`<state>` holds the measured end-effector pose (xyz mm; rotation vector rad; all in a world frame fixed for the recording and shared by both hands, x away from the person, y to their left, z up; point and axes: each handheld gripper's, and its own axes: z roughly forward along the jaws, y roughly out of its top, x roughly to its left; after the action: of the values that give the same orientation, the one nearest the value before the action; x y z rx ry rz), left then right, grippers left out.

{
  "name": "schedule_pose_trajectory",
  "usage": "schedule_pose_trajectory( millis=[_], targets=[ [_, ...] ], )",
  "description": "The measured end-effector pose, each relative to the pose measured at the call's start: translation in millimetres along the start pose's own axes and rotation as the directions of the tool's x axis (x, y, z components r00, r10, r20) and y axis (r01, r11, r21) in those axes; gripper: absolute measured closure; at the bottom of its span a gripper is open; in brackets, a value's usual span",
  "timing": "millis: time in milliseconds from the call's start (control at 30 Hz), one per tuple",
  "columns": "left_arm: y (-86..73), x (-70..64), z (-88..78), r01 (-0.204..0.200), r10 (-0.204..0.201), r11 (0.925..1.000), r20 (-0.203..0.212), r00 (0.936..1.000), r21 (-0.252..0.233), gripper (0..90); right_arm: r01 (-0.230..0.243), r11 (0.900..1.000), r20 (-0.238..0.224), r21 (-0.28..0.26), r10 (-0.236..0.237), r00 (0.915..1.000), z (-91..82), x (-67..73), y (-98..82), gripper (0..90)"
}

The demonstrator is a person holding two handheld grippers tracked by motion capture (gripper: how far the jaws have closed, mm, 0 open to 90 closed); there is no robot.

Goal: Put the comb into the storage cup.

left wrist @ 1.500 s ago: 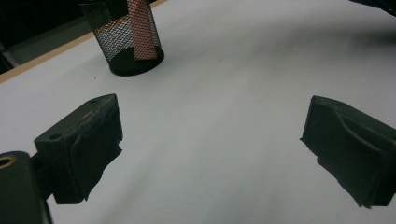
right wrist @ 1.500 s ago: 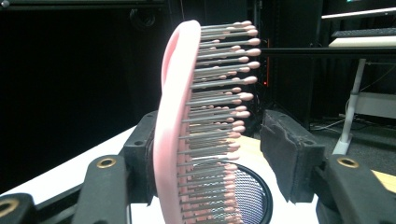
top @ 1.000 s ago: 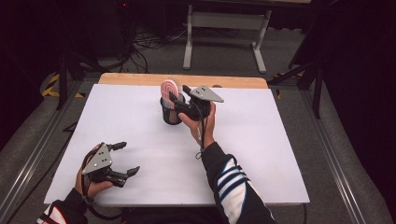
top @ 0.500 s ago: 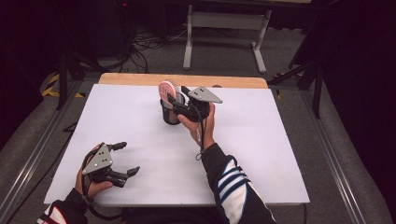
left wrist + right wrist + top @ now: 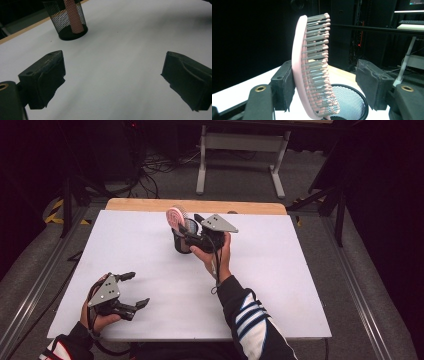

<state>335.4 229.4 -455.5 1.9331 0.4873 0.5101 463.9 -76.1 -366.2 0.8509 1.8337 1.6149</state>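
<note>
**Pink brush stands in mesh cup as jaws ease apart**

The right gripper [image 5: 189, 231], held raised near the table's [image 5: 280, 285] far edge, has just been opening; the pink hairbrush [image 5: 312, 75] stands between its jaws, handle in the mesh cup [image 5: 348, 105], back against one pad. The left gripper [image 5: 131, 290] rests open near the front edge, bare tabletop between them.

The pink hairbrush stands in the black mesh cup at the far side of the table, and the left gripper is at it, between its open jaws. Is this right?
Not quite: it is the right gripper at the pink hairbrush, as the right gripper view shows. The brush does stand in the black mesh cup; the jaws, just opening, stand apart.
</note>
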Motion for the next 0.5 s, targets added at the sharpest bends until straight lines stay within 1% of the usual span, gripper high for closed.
schedule_pose_trajectory(
  millis=[133, 300, 367, 467, 500],
  targets=[
    [-0.1, 0.1, 0.7, 0.000, 0.000, 1.0000, 0.002, 1.0000, 0.002, 5.9, 0.025, 1.000, -0.002, 0.009, -0.025, 0.9997, -0.3, 2.4, 1.7, 33.9],
    [-0.5, 0.2, 0.7, 0.002, -0.002, 1.0000, 0.003, 1.0000, 0.002, 5.9, 0.021, 1.000, -0.006, 0.015, -0.021, 0.9998, -0.9, 1.9, -0.6, 33.6],
    [-0.6, 0.6, 0.6, -0.003, 0.003, 1.0000, 0.001, 1.0000, 0.005, 5.9, 0.020, 1.000, -0.005, 0.017, -0.020, 0.9998, -1.5, 1.0, -1.5, 33.5],
    [-0.4, 0.3, 0.6, -0.001, 0.001, 1.0000, 0.001, 1.0000, 0.003, 5.8, 0.016, 1.000, -0.004, 0.018, -0.016, 0.9999, -3.9, -0.9, -1.2, 34.6],
    [-0.4, 0.4, 0.8, -0.001, 0.001, 1.0000, 0.001, 1.0000, 0.004, 5.8, 0.022, 1.000, -0.002, 0.017, -0.022, 0.9998, -4.1, -1.1, -0.9, 34.5]
  ],
)
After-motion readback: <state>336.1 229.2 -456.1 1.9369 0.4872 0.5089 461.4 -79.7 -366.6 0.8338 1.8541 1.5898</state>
